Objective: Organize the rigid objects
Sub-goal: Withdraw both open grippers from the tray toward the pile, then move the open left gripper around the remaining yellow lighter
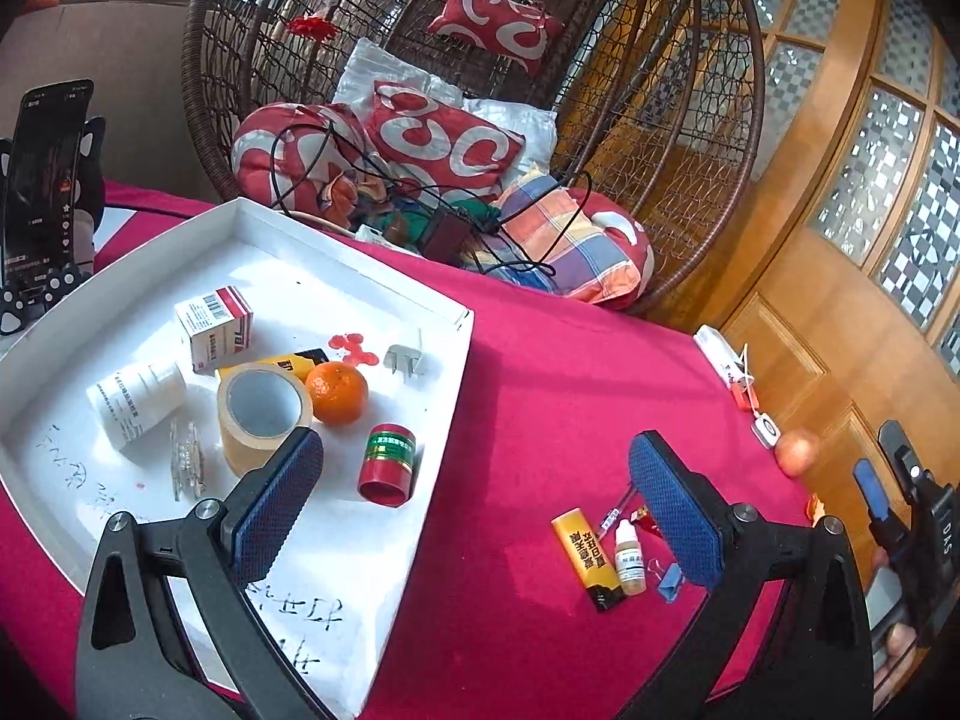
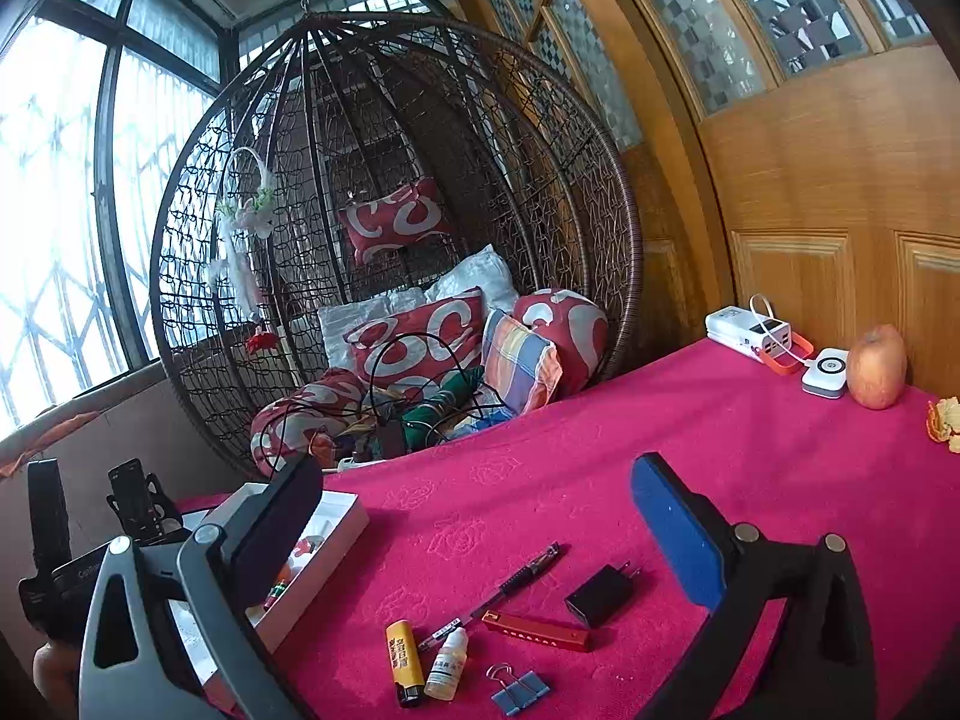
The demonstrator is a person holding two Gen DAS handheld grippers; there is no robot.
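My left gripper (image 1: 477, 510) hangs open and empty over the right rim of a white tray (image 1: 372, 276). The tray holds a tape roll (image 1: 264, 414), an orange (image 1: 337, 391), a red jar (image 1: 389, 463), a white bottle (image 1: 139, 405), a medicine box (image 1: 215, 327) and a white plug (image 1: 407, 358). My right gripper (image 2: 480, 528) is open too, above loose items on the red cloth: a yellow lighter (image 2: 405, 663), a dropper bottle (image 2: 447, 663), a blue binder clip (image 2: 519, 690), a red bar (image 2: 537, 630), a pen (image 2: 498, 594) and a black charger (image 2: 600, 594).
A wicker hanging chair (image 2: 396, 240) full of cushions and cables stands behind the table. An apple (image 2: 879, 366), a power bank (image 2: 750, 333), a small white device (image 2: 825, 381) and orange peel (image 2: 945, 423) sit by the wooden door. A phone on a stand (image 1: 45, 180) is at far left.
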